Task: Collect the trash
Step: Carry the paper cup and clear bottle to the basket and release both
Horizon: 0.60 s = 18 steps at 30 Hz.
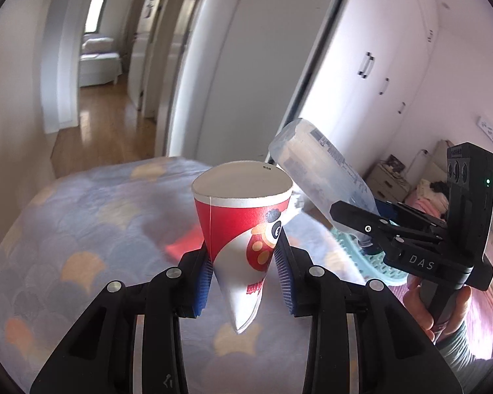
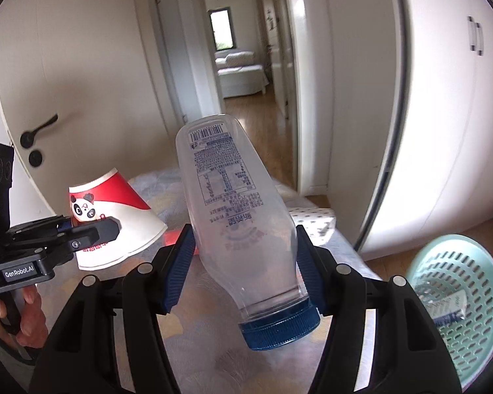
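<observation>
My left gripper [image 1: 245,275] is shut on a red and white paper cup [image 1: 243,226] with a panda print, squashed flat at its rim end and held above the bed. The cup [image 2: 111,226] and the left gripper [image 2: 110,226] also show in the right wrist view. My right gripper [image 2: 243,262] is shut on a clear plastic bottle [image 2: 233,210] with a blue cap, cap end toward the camera. The bottle [image 1: 322,167] and right gripper [image 1: 355,216] show in the left wrist view, to the right of the cup. A mint green perforated basket [image 2: 457,282] sits at lower right with a wrapper inside.
A bed [image 1: 82,229] with a pale scallop-pattern quilt lies below both grippers. A red object [image 1: 180,246] lies on the quilt. White wardrobe doors [image 1: 378,65] stand to the right, an open door and hallway [image 2: 243,75] ahead. The basket [image 1: 374,259] sits beside the bed.
</observation>
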Tool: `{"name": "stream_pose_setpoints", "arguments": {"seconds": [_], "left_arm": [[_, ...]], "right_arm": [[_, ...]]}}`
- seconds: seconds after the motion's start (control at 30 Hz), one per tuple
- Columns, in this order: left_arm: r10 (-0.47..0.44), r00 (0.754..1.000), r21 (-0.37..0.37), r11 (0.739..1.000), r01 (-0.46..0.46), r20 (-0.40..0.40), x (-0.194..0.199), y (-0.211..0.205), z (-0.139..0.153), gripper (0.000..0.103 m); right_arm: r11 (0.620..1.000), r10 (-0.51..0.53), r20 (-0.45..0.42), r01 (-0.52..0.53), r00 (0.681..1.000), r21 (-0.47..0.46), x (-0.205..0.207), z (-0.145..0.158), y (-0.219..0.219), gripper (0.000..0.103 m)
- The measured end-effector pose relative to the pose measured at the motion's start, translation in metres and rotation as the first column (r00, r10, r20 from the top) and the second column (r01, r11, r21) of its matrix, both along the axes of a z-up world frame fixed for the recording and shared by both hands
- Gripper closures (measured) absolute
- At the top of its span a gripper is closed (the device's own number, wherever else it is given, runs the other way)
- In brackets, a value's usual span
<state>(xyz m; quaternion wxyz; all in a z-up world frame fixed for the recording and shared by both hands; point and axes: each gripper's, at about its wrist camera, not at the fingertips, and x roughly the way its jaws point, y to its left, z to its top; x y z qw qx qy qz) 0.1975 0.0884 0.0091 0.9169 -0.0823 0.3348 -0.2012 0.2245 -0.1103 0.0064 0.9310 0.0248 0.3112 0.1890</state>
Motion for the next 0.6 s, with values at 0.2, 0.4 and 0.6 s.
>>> {"name": "stream_pose_setpoints", "arguments": {"seconds": [0.2, 0.4, 0.6], "left_arm": [[-0.114, 0.992, 0.005, 0.994, 0.113, 0.053, -0.005, -0.066, 0.02, 0.07], [-0.236, 0.97, 0.003, 0.972, 0.237, 0.053, 0.006, -0.147, 0.018, 0.07], [-0.375, 0.927, 0.011, 0.927, 0.374, 0.014, 0.02, -0.234, -0.001, 0.07]], "right_arm": [[0.987, -0.16, 0.039, 0.158, 0.986, 0.03, -0.026, 0.02, -0.066, 0.046], [0.937, -0.349, -0.013, 0.349, 0.937, 0.031, -0.038, 0.013, -0.138, 0.046], [0.863, -0.47, -0.178, 0.493, 0.865, 0.114, -0.039, -0.013, -0.216, 0.046]]}}
